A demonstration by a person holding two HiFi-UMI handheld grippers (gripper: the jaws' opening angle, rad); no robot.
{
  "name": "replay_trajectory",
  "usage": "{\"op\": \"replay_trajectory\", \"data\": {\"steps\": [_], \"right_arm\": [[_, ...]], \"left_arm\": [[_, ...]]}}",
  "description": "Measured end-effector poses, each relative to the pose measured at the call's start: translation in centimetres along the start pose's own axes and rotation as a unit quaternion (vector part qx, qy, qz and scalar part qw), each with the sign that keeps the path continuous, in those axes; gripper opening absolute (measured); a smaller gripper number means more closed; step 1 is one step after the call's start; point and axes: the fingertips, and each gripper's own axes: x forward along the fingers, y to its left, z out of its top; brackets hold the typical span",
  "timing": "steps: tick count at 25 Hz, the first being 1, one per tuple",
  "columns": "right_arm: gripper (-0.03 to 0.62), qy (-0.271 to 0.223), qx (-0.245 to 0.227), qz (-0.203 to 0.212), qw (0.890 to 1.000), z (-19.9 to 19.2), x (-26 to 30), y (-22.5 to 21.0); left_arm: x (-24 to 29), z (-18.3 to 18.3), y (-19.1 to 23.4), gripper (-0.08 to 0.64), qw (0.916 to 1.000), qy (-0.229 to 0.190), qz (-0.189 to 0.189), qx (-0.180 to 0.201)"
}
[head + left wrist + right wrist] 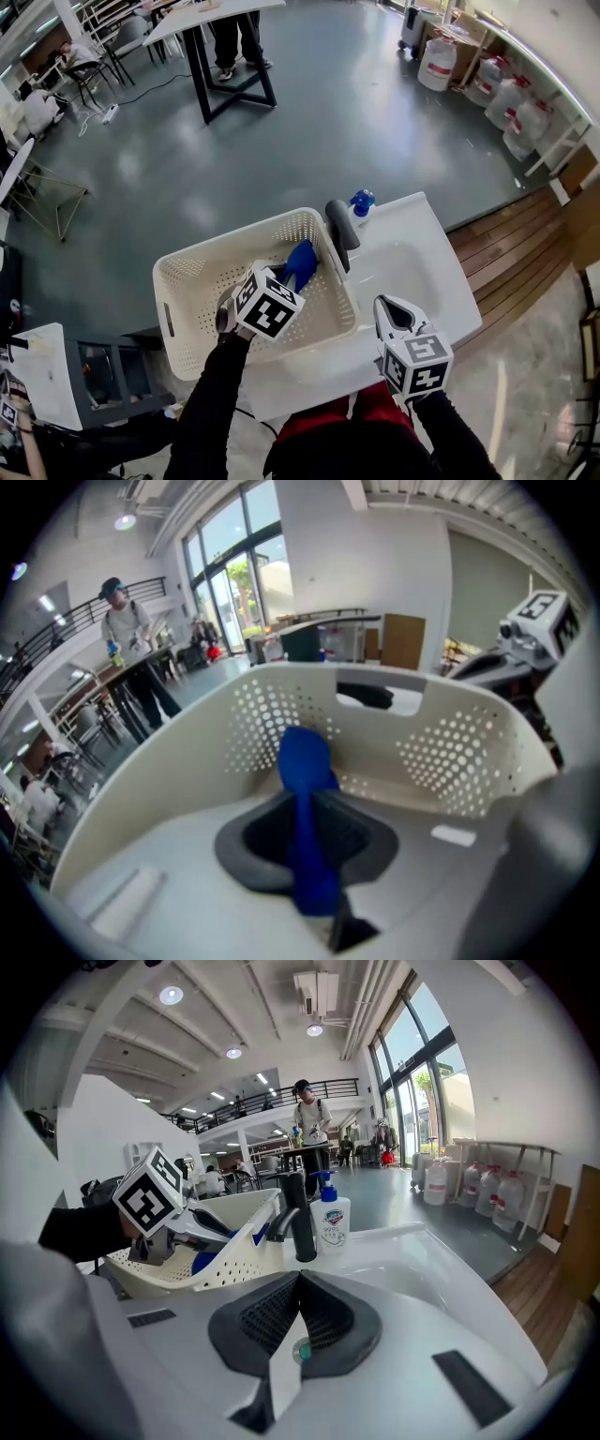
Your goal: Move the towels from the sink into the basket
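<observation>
My left tongs (292, 274) pinch the blue cloth towel (301, 260), its length in line with the jaws, inside the white perforated plastic basket (183, 281) at centre frame. My right tongs (392, 311), pressed together and empty, hover lower right over the white sink (422, 248).

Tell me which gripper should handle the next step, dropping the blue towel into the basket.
Left. The left gripper is shut on the blue towel, inside the basket's walls. The right gripper, jaws together and empty, sits over by the sink.
</observation>
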Motion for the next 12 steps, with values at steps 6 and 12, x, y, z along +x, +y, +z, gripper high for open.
{"op": "replay_trajectory", "data": {"steps": [6,12], "right_arm": [[0.008,0.005,0.001,0.001,1.0,-0.1,0.3,-0.2],[0.008,0.01,0.004,0.005,1.0,-0.3,0.6,0.0]], "left_arm": [[0.9,-0.2,-0.2,0.054,0.9999,0.009,-0.009,-0.001],[1.9,-0.6,-0.4,0.055,0.9996,0.021,-0.017,0.001]]}}
